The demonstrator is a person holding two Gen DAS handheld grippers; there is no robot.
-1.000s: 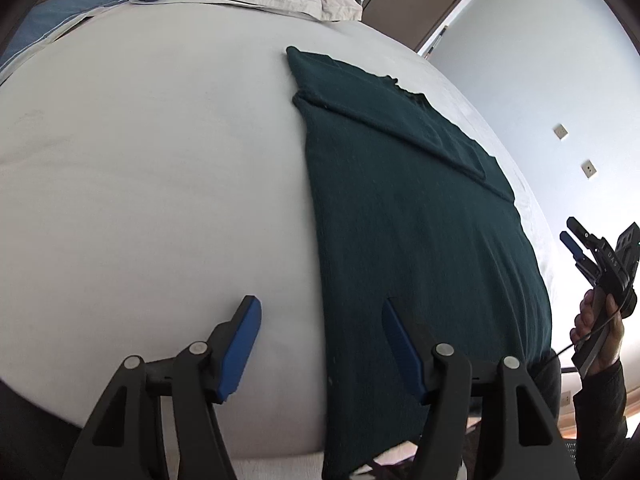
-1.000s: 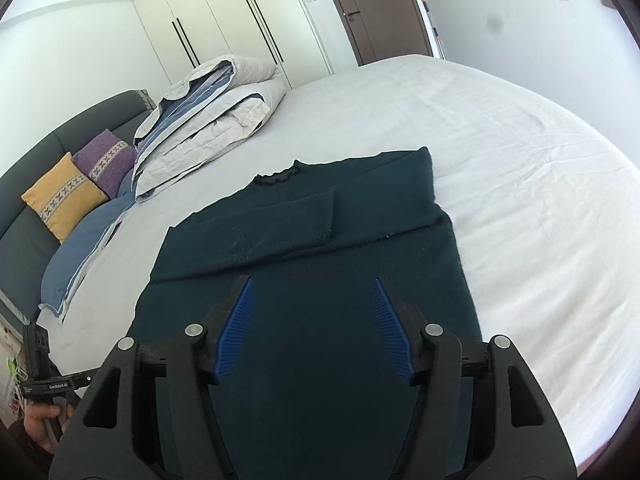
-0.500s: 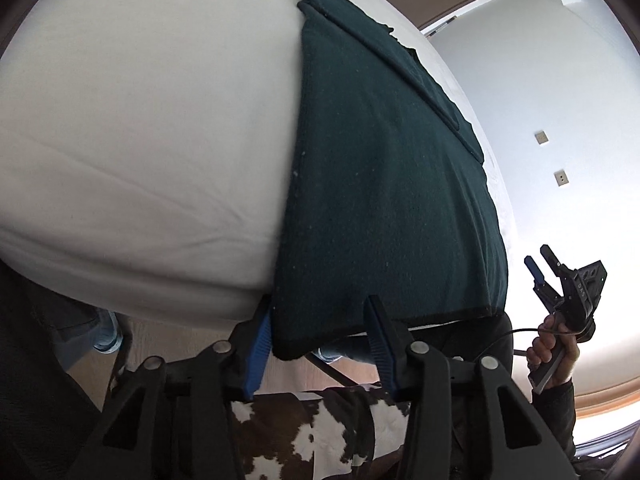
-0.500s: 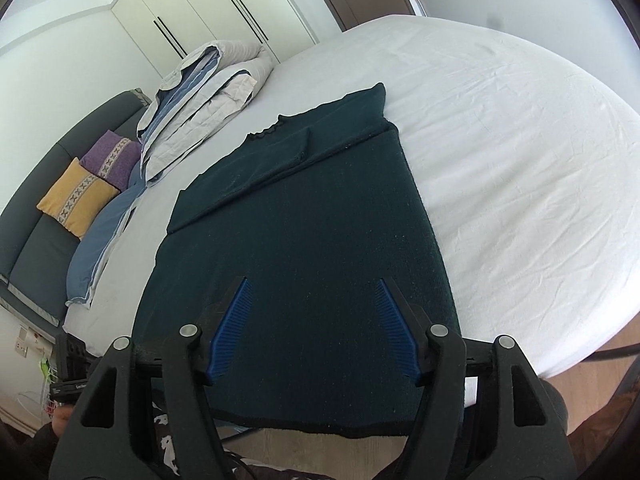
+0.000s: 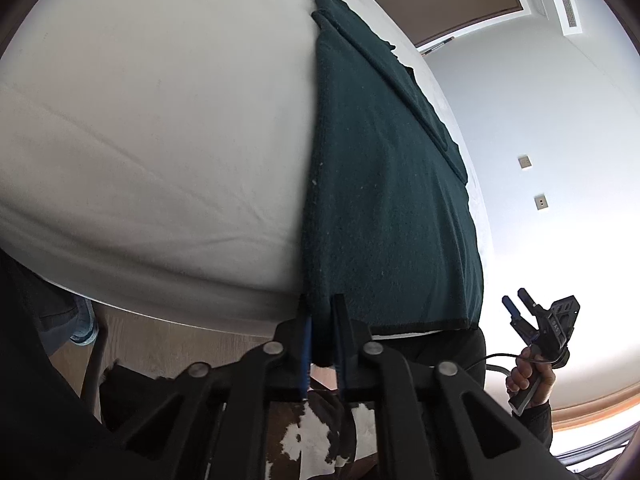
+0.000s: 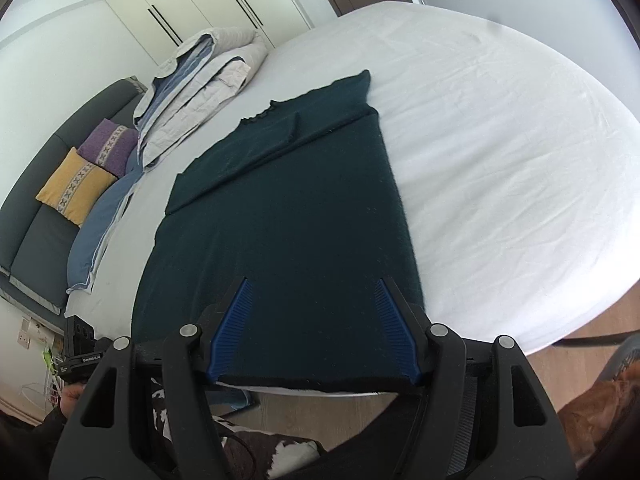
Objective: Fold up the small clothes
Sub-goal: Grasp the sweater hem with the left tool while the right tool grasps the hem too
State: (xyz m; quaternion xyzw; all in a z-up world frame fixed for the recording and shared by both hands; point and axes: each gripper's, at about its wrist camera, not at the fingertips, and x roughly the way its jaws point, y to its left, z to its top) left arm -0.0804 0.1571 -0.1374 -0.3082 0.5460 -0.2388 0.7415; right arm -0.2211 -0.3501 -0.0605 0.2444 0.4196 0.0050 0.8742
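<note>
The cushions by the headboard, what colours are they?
One purple cushion, one mustard-yellow cushion, both with patterned bands; right wrist view.

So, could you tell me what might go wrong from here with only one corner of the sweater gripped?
The left gripper has just closed on one hem corner of the dark green sweater, while the right gripper is open, so lifting now could skew the fold. The folded sleeve may slide out of place. The hem already overhangs the bed edge, so a tug could drag it off.

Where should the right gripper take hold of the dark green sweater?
The right gripper is open. Best grip is probably the free hem corner of the sweater, from the bed's near edge. The hem lies along that edge, and the left gripper already pinches the other corner.
</note>
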